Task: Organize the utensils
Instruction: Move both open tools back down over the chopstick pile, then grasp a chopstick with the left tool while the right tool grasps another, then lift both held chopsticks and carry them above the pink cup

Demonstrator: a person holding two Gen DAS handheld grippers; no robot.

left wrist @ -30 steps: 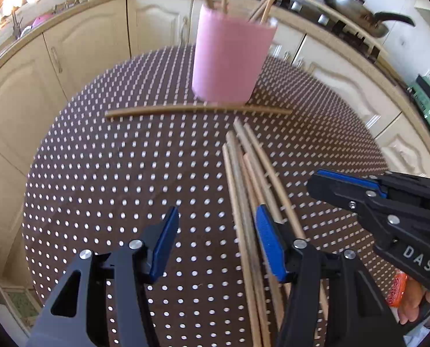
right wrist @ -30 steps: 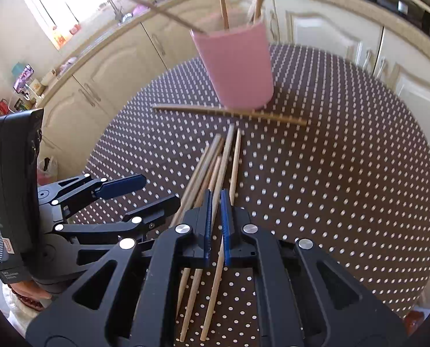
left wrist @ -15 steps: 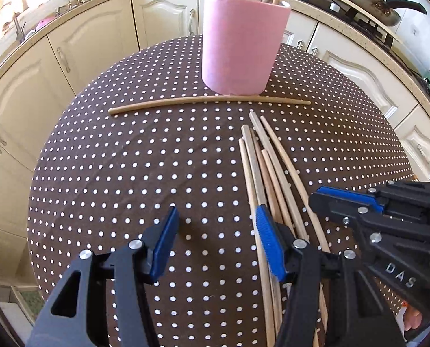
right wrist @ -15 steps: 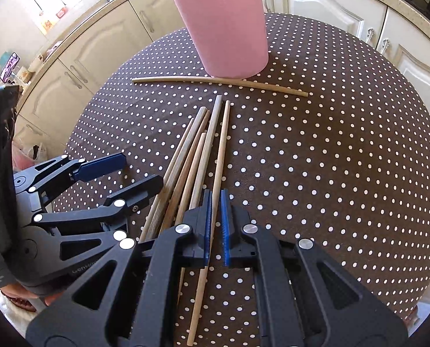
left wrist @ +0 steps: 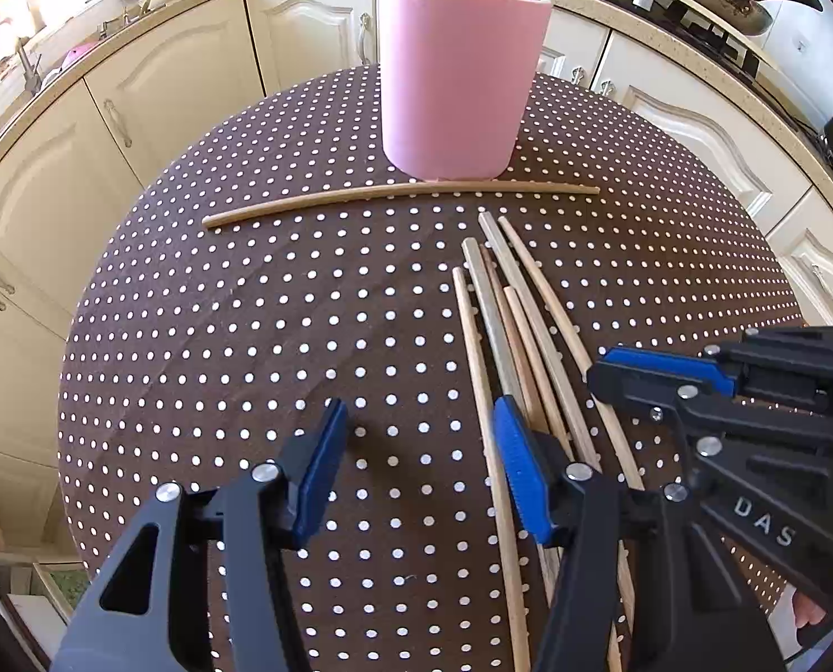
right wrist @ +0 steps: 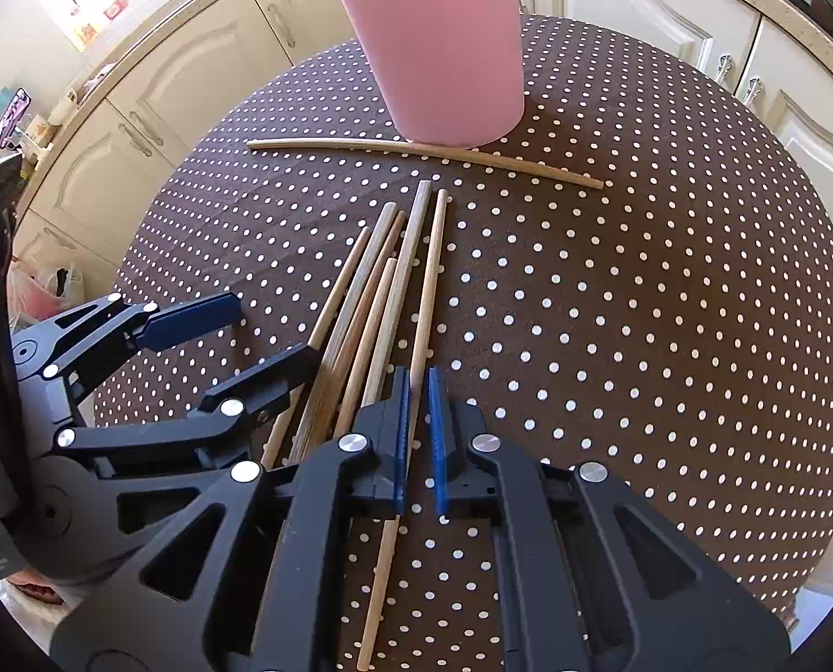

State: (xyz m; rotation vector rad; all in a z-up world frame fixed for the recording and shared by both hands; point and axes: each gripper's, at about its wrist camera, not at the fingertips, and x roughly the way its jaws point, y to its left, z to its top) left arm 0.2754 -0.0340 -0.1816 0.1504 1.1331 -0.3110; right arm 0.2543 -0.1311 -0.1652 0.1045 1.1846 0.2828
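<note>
Wooden chopsticks lie bunched on the dotted tablecloth, pointing toward a pink cup that holds more sticks; one single stick lies crosswise against the cup's base. Right gripper, jaws a narrow slit apart, straddles the rightmost stick without visibly pinching it. Left gripper hangs half-spread just left of the bunch, nothing between its pads, one pad over the outer sticks.
</note>
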